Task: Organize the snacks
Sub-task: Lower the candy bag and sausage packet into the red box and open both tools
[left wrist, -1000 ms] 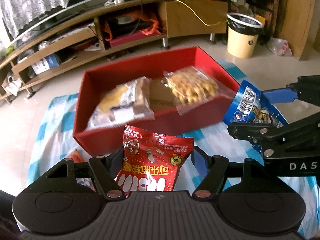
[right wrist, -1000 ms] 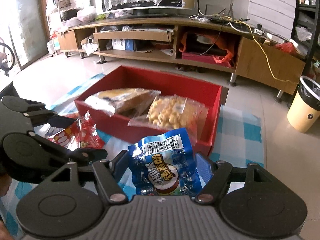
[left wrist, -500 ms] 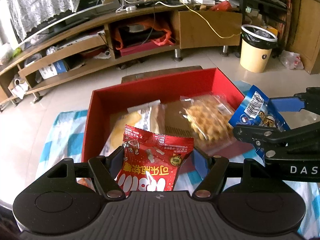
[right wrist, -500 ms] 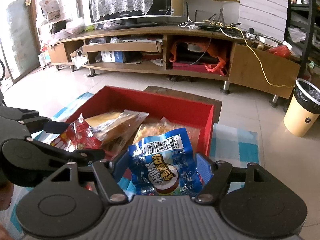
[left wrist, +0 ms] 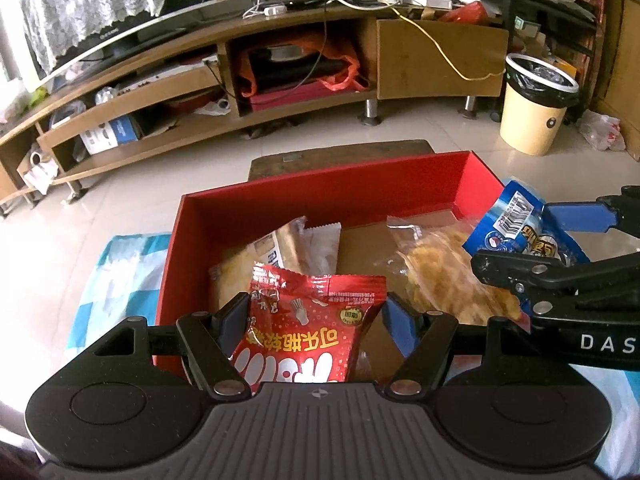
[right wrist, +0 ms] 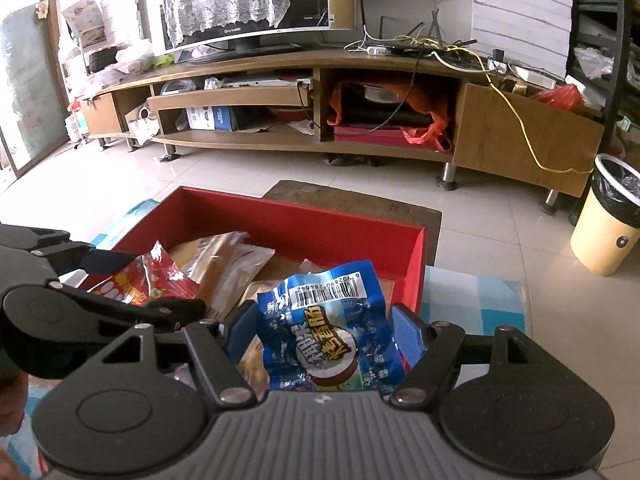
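The red box (left wrist: 320, 196) sits on a blue-checked cloth (left wrist: 116, 264), its near wall hidden behind both tools. Inside lie a clear bag of golden snacks (left wrist: 448, 276) and a tan-and-white packet (left wrist: 288, 244) whose print is too blurred to read. The left gripper (left wrist: 316, 316) has its jaws clamped on a red packet (left wrist: 308, 332) with upside-down Chinese characters, held over the box's near left part. The right gripper (right wrist: 322, 330) pinches a blue packet (right wrist: 332, 328) (barcode digits partly legible, "284642") above the near right part. "DAS" shows on the right tool's arm, cut off at the frame edge.
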`<state>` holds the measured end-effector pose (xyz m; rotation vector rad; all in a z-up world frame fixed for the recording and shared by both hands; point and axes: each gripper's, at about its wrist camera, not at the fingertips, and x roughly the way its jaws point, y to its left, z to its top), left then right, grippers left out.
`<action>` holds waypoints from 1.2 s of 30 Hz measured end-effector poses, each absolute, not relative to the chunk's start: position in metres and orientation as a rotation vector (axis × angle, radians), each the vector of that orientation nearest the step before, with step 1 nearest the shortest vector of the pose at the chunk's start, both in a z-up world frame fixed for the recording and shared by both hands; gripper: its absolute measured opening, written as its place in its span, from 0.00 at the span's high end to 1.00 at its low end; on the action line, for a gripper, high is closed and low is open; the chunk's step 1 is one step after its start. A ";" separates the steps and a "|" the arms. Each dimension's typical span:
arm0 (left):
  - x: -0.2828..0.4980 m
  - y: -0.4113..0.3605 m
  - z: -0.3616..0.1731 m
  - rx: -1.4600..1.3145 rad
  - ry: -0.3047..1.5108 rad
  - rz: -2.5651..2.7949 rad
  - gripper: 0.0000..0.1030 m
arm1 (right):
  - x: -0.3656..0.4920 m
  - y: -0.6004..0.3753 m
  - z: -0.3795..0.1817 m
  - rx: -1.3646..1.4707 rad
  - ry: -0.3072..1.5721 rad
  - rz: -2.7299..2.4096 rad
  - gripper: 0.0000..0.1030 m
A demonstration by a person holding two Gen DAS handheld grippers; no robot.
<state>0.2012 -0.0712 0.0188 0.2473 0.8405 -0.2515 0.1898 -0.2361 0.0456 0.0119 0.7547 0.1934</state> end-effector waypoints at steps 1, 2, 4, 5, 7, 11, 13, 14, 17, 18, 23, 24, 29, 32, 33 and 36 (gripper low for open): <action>0.203 -0.071 0.017 0.245 0.843 -0.249 0.26 | 0.192 -0.236 0.045 0.013 0.755 0.193 0.35; 0.205 -0.071 0.016 0.243 0.846 -0.246 0.26 | 0.195 -0.236 0.044 0.014 0.754 0.193 0.34; 0.209 -0.071 0.012 0.247 0.855 -0.240 0.26 | 0.201 -0.236 0.041 0.015 0.756 0.194 0.34; 0.210 -0.071 0.010 0.250 0.859 -0.235 0.26 | 0.203 -0.235 0.040 0.016 0.756 0.193 0.34; 0.212 -0.072 0.005 0.255 0.869 -0.235 0.26 | 0.210 -0.234 0.036 0.018 0.757 0.188 0.34; 0.214 -0.078 -0.001 0.278 0.866 -0.237 0.26 | 0.222 -0.229 0.028 0.017 0.761 0.187 0.34; 0.217 -0.078 -0.002 0.276 0.863 -0.237 0.25 | 0.229 -0.227 0.026 0.016 0.759 0.188 0.34; 0.219 -0.077 -0.002 0.271 0.865 -0.235 0.25 | 0.233 -0.225 0.025 0.009 0.762 0.188 0.34; 0.224 -0.074 -0.004 0.257 0.871 -0.227 0.24 | 0.244 -0.222 0.021 0.005 0.767 0.180 0.34; 0.225 -0.072 -0.004 0.250 0.874 -0.226 0.24 | 0.247 -0.221 0.020 0.004 0.772 0.182 0.34; 0.230 -0.064 -0.004 0.207 0.891 -0.212 0.22 | 0.260 -0.221 0.017 0.017 0.785 0.180 0.33; 0.231 -0.063 -0.003 0.202 0.889 -0.209 0.22 | 0.262 -0.221 0.017 0.021 0.786 0.182 0.33; 0.231 -0.063 0.001 0.196 0.865 -0.193 0.22 | 0.270 -0.219 0.017 0.015 0.771 0.177 0.33; 0.234 -0.063 0.002 0.194 0.855 -0.195 0.23 | 0.275 -0.215 0.015 -0.006 0.767 0.171 0.33; 0.235 -0.064 0.002 0.200 0.849 -0.185 0.23 | 0.277 -0.213 0.015 -0.010 0.770 0.175 0.33; 0.238 -0.063 0.001 0.209 0.835 -0.176 0.22 | 0.283 -0.210 0.016 -0.022 0.753 0.166 0.33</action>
